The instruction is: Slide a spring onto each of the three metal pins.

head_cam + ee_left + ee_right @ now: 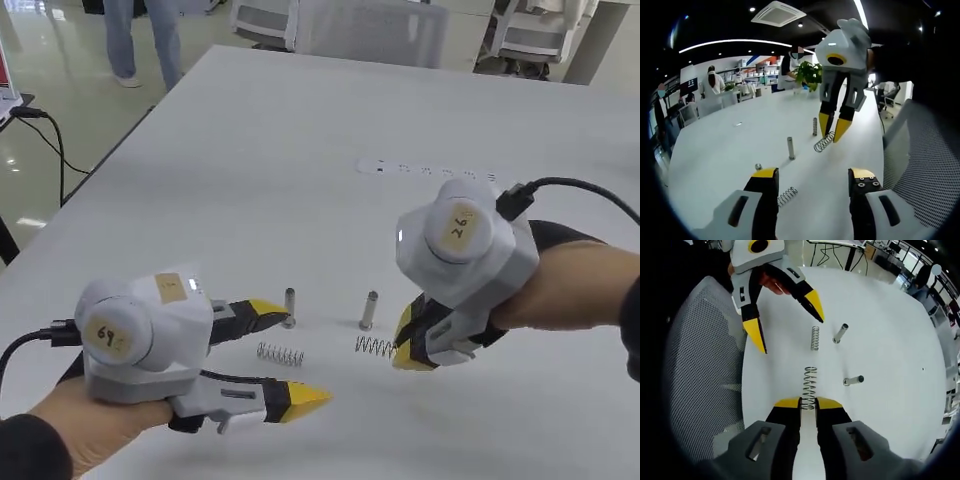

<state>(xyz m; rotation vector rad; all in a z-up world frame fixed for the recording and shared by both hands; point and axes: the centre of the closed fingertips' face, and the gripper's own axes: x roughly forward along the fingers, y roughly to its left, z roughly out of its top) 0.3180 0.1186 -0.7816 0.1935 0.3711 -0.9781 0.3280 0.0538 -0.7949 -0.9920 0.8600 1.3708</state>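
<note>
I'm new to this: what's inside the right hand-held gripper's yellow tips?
One end of a spring, pinched in the right hand-held gripper; the rest sticks out. Its pinched coils are hidden.

Above the table [300, 150], the left gripper [292, 352] and right gripper [405, 350] share pale grey rounded housings [160, 345] and black jaws tipped yellow. Round tan stickers [107, 337] read 69 and 26. Black cables [580, 187] leave each housing; sleeves [30, 450] are dark.
</note>
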